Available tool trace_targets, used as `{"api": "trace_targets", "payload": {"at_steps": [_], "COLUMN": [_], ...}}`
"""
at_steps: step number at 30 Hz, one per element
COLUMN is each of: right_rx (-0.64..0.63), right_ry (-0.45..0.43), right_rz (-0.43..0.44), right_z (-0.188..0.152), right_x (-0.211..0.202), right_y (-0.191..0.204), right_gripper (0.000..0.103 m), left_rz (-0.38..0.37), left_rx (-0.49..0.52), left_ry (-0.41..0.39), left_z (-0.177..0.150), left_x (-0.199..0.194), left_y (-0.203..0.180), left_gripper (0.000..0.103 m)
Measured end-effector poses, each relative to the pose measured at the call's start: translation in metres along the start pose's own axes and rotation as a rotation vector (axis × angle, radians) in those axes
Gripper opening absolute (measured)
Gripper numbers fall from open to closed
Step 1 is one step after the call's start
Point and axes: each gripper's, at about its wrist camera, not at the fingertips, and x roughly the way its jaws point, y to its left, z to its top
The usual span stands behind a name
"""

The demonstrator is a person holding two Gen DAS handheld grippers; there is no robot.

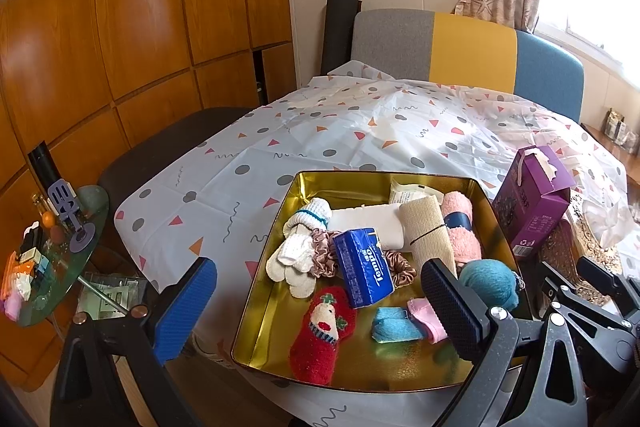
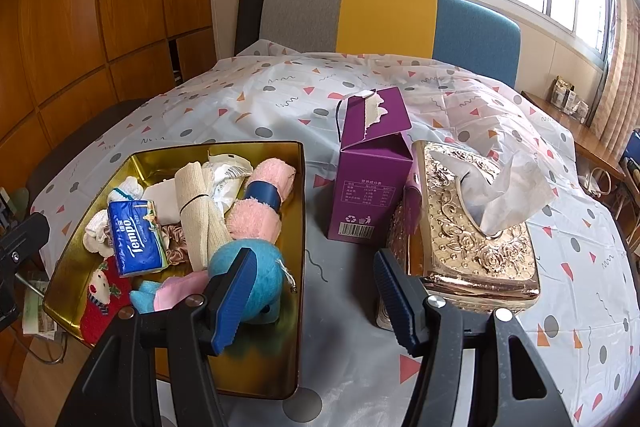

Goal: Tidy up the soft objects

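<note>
A gold metal tray [image 1: 256, 319] [image 2: 300, 195] on the table holds soft things: a red Christmas sock [image 1: 320, 335] [image 2: 98, 301], a blue Tempo tissue pack [image 1: 362, 269] [image 2: 136, 237], white socks [image 1: 296, 263], a rolled pink towel [image 1: 462, 231] [image 2: 262, 203], a beige bandage roll [image 1: 430, 231] [image 2: 200, 219], a teal plush ball [image 1: 490, 283] [image 2: 264, 275], small blue and pink socks [image 1: 408, 321] and satin scrunchies [image 1: 326, 255]. My left gripper [image 1: 320, 311] is open and empty above the tray's near edge. My right gripper [image 2: 314, 301] is open and empty, its left finger over the teal ball.
A purple carton [image 2: 370, 179] [image 1: 532, 203] and an ornate gold tissue box [image 2: 472, 227] stand right of the tray. A patterned cloth [image 2: 280, 95] covers the table. A colour-block chair [image 2: 388, 23] is behind. A cluttered glass side table [image 1: 52, 259] is at left.
</note>
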Motion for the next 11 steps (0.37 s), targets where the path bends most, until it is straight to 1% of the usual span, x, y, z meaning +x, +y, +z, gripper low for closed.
{"api": "trace_targets", "payload": {"at_steps": [5, 7, 11], "right_rx": [-0.004, -0.004, -0.001], "right_ry": [0.003, -0.001, -0.039], "right_rz": [-0.002, -0.004, -0.010], "right_z": [-0.002, -0.001, 0.002], "right_x": [0.000, -0.001, -0.011], "right_y": [0.000, 0.000, -0.005], "right_gripper": [0.062, 0.062, 0.062], "left_rz": [-0.041, -0.040, -0.049], "left_rx": [-0.011, -0.006, -0.008], "left_ry": [-0.023, -0.029, -0.028], "left_z": [-0.003, -0.003, -0.001], "left_x": [-0.004, -0.005, -0.005], "left_y": [0.001, 0.000, 0.000], "left_gripper": [0.103, 0.100, 0.100]}}
